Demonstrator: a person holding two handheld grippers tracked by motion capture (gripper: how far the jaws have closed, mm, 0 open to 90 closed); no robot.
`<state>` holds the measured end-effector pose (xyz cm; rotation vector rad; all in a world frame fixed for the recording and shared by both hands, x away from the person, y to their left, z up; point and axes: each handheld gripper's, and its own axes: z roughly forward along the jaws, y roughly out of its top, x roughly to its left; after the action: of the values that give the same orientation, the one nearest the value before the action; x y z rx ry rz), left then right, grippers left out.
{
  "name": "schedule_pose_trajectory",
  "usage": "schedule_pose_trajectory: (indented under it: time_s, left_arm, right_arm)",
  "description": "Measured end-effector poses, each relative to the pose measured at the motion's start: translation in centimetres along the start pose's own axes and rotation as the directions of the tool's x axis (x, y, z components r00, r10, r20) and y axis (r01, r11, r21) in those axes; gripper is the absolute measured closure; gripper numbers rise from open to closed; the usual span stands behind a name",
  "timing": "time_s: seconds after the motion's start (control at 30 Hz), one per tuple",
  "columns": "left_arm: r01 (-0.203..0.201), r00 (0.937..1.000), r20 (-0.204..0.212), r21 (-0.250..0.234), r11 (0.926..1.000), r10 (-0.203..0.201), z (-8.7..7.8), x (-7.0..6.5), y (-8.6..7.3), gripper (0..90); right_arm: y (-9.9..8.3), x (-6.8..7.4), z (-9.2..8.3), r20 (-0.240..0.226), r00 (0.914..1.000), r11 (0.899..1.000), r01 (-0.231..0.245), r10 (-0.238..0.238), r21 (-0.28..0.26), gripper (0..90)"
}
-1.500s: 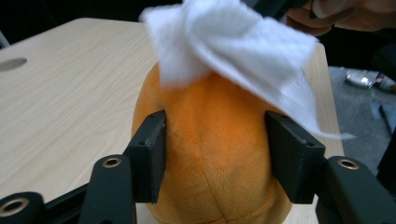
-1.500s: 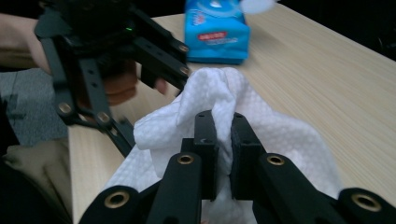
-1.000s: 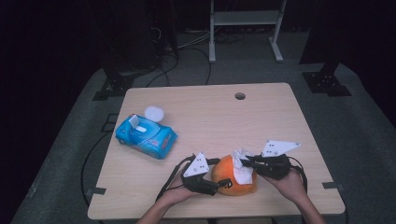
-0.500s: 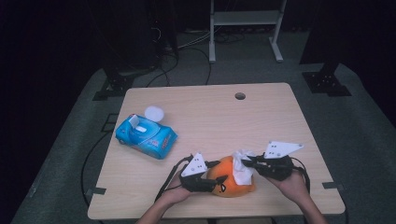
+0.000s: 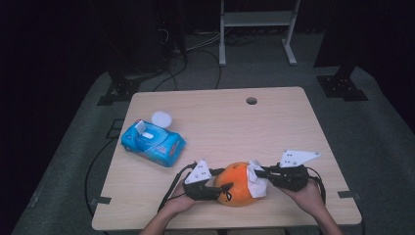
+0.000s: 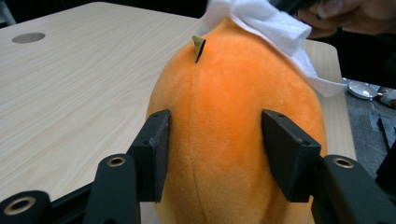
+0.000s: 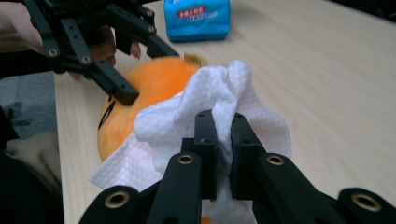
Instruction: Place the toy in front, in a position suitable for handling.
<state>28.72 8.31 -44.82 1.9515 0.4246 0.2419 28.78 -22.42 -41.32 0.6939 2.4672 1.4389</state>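
Orange plush toy (image 5: 236,183) is what we are finding clamped by the left gripper (image 6: 215,149), while the right gripper (image 7: 223,135), pinching a white wipe (image 7: 210,107), is pressing against its opposite side.

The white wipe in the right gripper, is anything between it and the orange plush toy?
Nothing visible. The white wipe, pinched in the right gripper, already lies against the orange plush toy on the side away from the left gripper, which clamps the toy's other side.
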Motion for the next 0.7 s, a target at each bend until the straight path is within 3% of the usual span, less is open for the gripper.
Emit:
schedule_pose_trajectory:
  time_s: [0.1, 0.17, 0.27, 0.33, 0.43, 0.53, 0.63, 0.7]
  left_arm:
    - [0.004, 1.0, -0.002, -0.003, 1.0, -0.004, 0.1, 0.0, 0.0, 44.2]
    - [0.0, 1.0, -0.002, -0.004, 1.0, 0.0, 0.2, -0.1, 0.1, 44.1]
    - [-0.008, 1.0, 0.003, -0.007, 0.9999, 0.008, 0.3, -0.2, 0.2, 44.1]
    - [-0.009, 1.0, 0.0, -0.007, 0.9999, 0.009, 0.3, -0.3, 0.2, 44.0]
    - [-0.006, 1.0, 0.003, -0.011, 0.9999, 0.006, 0.3, -0.3, 0.2, 43.0]
    - [0.016, 0.9998, 0.009, -0.016, 0.9997, -0.016, 0.4, -0.2, 0.7, 30.5]
    - [0.067, 0.9977, 0.007, -0.002, 0.9977, -0.067, 0.8, 0.1, 1.0, 10.4]
    - [0.069, 0.9971, 0.031, 0.021, 0.9974, -0.07, 1.2, 0.1, 0.7, 7.9]
  right_arm:
    - [-0.8, -0.4, 0.2, 0.002, 0.9999, 0.999, -0.016, 0.016, 0.043, 83.1]
    - [-0.4, -0.2, -0.2, 0.015, 0.9999, 1.0, -0.002, 0.002, 0.023, 83.1]
    - [1.2, 0.3, -0.4, 0.01, 0.9998, 0.998, 0.019, -0.019, -0.056, 83.1]
    - [1.8, 0.5, 0.1, 0.024, 0.999, 0.998, 0.038, -0.037, -0.051, 83.1]
    - [1.3, 0.2, 0.8, 0.012, 0.9998, 0.999, 0.018, -0.018, -0.029, 83.2]
    - [0.7, 0.2, 1.0, -0.023, 0.9997, 1.0, 0.004, -0.004, -0.006, 83.3]
    - [0.2, 0.7, 1.1, -0.051, 0.9986, 1.0, 0.014, -0.014, 0.015, 83.4]
    - [0.1, 1.1, 1.0, -0.073, 0.9971, 1.0, 0.022, -0.021, 0.015, 83.5]
